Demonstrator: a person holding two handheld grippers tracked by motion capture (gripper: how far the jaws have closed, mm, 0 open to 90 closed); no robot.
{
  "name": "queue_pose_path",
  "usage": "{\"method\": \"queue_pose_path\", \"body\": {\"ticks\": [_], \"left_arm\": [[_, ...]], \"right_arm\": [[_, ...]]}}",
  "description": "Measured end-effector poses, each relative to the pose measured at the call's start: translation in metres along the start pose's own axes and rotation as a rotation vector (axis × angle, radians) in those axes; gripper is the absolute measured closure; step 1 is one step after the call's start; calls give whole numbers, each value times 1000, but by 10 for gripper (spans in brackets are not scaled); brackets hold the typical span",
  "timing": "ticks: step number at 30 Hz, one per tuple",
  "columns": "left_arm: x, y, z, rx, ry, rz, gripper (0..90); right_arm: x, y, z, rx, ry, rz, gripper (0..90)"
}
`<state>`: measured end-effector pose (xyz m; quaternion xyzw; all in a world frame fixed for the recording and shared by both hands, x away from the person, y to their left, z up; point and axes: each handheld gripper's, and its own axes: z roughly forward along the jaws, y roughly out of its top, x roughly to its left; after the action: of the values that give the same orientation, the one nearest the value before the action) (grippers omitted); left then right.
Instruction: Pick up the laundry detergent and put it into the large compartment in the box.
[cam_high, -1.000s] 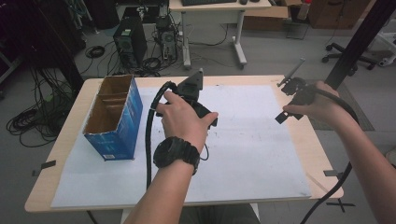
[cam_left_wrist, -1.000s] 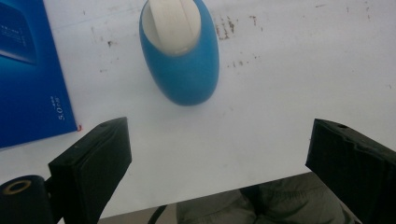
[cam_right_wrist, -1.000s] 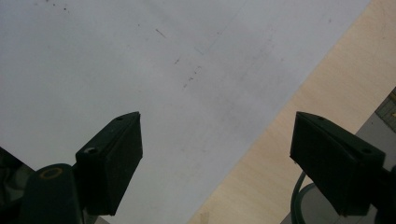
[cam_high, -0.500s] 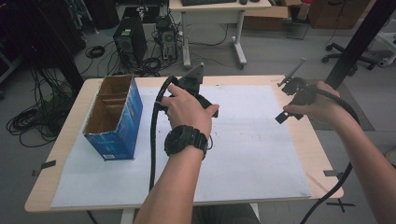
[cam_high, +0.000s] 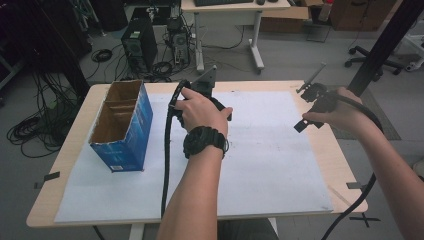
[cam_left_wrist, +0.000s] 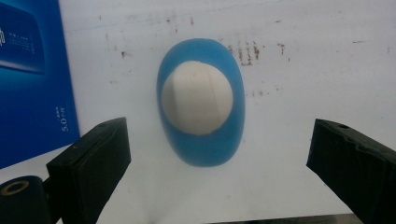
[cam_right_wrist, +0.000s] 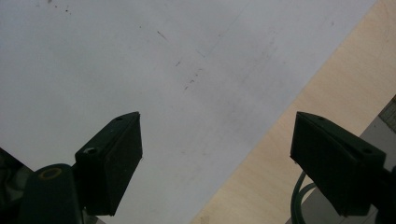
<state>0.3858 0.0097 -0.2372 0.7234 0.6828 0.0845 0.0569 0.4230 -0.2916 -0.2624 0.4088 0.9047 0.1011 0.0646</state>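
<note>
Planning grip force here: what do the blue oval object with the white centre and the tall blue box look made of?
The blue oval object with the white centre looks like smooth matte plastic or rubber; which is unclear. The tall blue box looks like cardboard: brown raw interior with dividers, printed glossy blue outside.

The high view looks forward and down over the whole table (cam_high: 75, 200), the floor beyond filling the frame's top. The left gripper view faces straight down, close above the white sheet (cam_left_wrist: 299, 70), the blue box (cam_left_wrist: 28, 79) at its left edge. The right gripper view, equally close, shares that sheet, with bare table edge at lower right.
</note>
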Motion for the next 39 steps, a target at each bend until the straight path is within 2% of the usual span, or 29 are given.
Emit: {"method": "queue_pose_path", "body": {"ticks": [5,13,28,39], "left_arm": [[0,5,5,8,-1,-13,67],[4,14,18,32,31,-43,74],[6,20,35,69,34,-80,103],[6,21,43,70,29,-100,138]], "right_arm": [[0,0,0,0,0,-2,171],[-3,-2,1,-3,3,3,171],[-5,-1,8,6,10,-1,171],[-5,0,10,8,9,-2,171]]}}
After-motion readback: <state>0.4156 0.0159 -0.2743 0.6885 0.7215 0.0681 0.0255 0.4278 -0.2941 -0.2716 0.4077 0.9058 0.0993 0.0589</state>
